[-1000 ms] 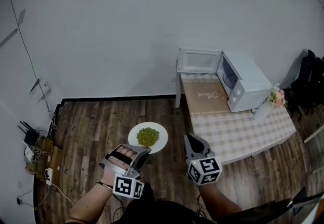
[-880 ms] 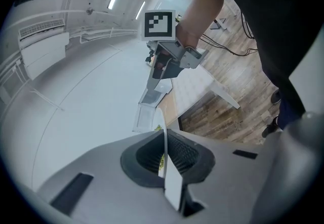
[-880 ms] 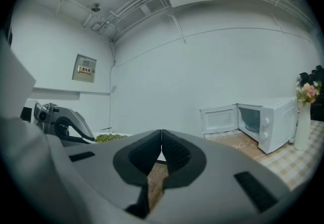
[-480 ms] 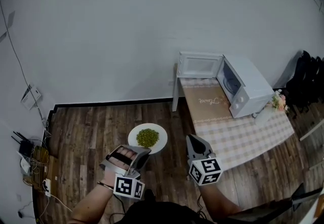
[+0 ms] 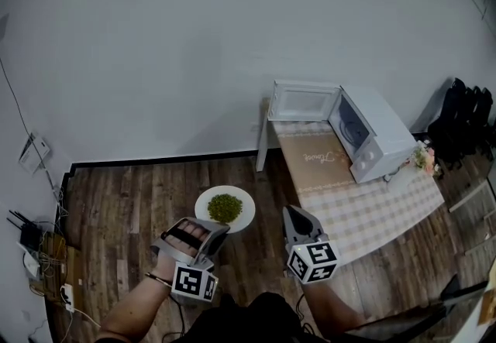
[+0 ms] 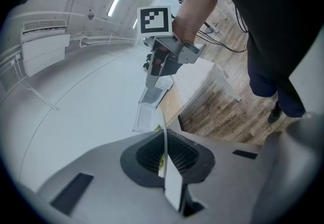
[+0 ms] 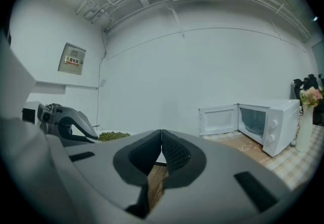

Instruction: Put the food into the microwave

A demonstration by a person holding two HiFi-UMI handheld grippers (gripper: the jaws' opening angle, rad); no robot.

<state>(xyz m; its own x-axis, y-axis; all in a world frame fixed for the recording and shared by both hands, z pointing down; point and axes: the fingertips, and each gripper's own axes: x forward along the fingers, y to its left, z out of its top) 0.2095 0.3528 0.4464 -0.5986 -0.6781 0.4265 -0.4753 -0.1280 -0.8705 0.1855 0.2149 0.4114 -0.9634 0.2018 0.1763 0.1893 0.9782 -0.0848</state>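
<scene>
A white plate [image 5: 243,215] with a heap of green food [image 5: 225,207] hangs over the wooden floor, and my left gripper [image 5: 211,230] is shut on its near rim. In the left gripper view the plate's rim [image 6: 165,170] stands edge-on between the jaws. My right gripper [image 5: 297,219] is shut and holds nothing, to the right of the plate. The white microwave [image 5: 373,135] stands on the table ahead at the right with its door [image 5: 303,101] swung open to the left. The right gripper view shows the microwave [image 7: 268,121], the food [image 7: 114,136] and the right gripper [image 7: 161,140] with its jaws together.
The table [image 5: 364,206] carries a checked cloth, and a vase of flowers [image 5: 422,157] stands right of the microwave. Cables and small devices [image 5: 31,241] lie on the floor at the left wall. A white wall [image 5: 194,63] runs behind. Dark bags [image 5: 461,113] hang at the far right.
The view has drifted slightly left and forward, so the table and microwave sit a bit lower and more central. Both grippers keep their places, and the plate stays held.
</scene>
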